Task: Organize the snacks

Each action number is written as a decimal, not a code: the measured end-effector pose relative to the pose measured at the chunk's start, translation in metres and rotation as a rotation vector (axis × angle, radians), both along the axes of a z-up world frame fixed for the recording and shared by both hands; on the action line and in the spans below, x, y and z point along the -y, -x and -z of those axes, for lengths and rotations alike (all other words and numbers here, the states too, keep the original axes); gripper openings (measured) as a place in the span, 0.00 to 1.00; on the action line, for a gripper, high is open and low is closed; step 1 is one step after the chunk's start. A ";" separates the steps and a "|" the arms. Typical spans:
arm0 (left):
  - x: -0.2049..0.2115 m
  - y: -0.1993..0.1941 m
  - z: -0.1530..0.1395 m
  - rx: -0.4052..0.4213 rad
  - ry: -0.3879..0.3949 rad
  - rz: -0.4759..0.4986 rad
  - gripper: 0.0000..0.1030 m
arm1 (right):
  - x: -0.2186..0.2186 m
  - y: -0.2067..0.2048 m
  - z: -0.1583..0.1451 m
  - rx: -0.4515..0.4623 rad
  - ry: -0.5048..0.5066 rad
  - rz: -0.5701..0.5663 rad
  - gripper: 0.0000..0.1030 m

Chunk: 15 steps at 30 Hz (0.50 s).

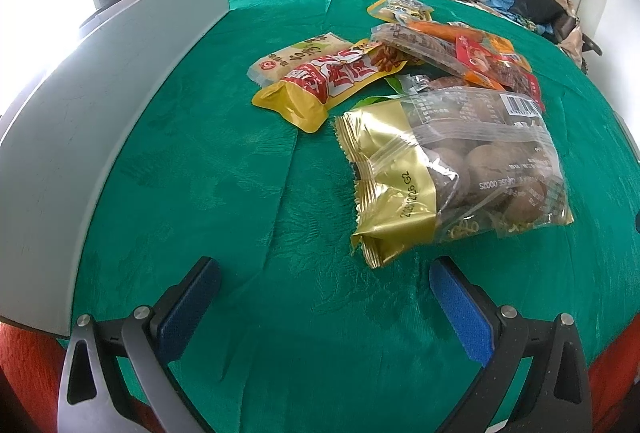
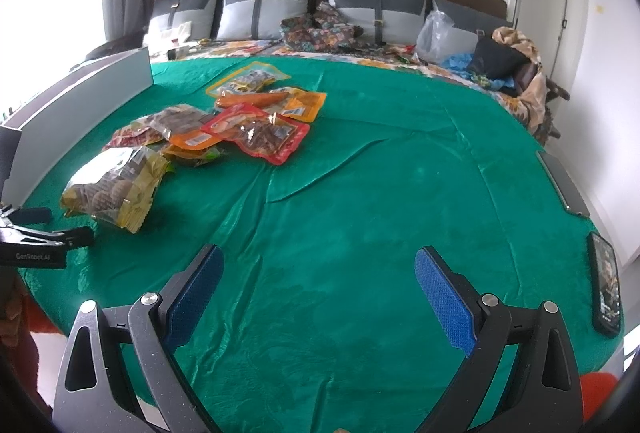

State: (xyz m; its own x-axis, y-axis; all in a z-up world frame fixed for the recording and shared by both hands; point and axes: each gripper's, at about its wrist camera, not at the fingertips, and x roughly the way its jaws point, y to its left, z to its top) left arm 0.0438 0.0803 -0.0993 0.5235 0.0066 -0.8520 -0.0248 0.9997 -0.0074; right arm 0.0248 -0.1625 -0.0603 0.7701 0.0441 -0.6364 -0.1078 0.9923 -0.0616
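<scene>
Green cloth point(image 1: 224, 193) covers the tabletop, which stands in front of a bed lined with grey cushions point(image 2: 264, 7).

From the left wrist view, the left tool point(image 1: 324, 281) hovers low over the cloth with its blue-padded fingers spread wide and nothing between them. Just ahead of its right finger lies a gold-and-clear bag of round brown snacks point(image 1: 452, 169), flat on the cloth. Beyond that bag sits a yellow packet with red print point(image 1: 324, 85), overlapping a pale packet point(image 1: 296, 55) behind it. To the right of these, a loose pile of orange, red and clear packets point(image 1: 460, 53) runs toward the far edge, ending in a yellow-rimmed packet point(image 1: 400, 9). A grey panel point(image 1: 100, 105) stands along the left side of the tabletop.

From the right wrist view, the right tool point(image 2: 320, 273) is likewise wide open and empty, over a bare stretch of cloth well apart from the snacks. The same pile lies far left of it, the red packet point(image 2: 264, 137) nearest the middle. The left tool shows at the left edge, near the gold bag. Two phones point(image 2: 606, 289) lie at the right edge of the tabletop. A clear plastic bag point(image 2: 434, 33) rests on the bed.
</scene>
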 end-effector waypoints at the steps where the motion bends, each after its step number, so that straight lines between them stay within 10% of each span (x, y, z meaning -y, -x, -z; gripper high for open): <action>1: 0.000 0.000 0.000 -0.002 0.000 0.005 1.00 | 0.000 0.000 0.000 0.001 0.000 0.000 0.95; 15: -0.011 -0.005 -0.004 -0.028 0.075 0.031 1.00 | -0.001 -0.002 0.006 -0.017 -0.003 0.000 0.95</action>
State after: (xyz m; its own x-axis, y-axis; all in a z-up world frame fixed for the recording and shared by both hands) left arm 0.0485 0.0909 -0.0954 0.4987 -0.0735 -0.8637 0.0045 0.9966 -0.0823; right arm 0.0268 -0.1610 -0.0667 0.7590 0.0460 -0.6495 -0.1086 0.9925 -0.0565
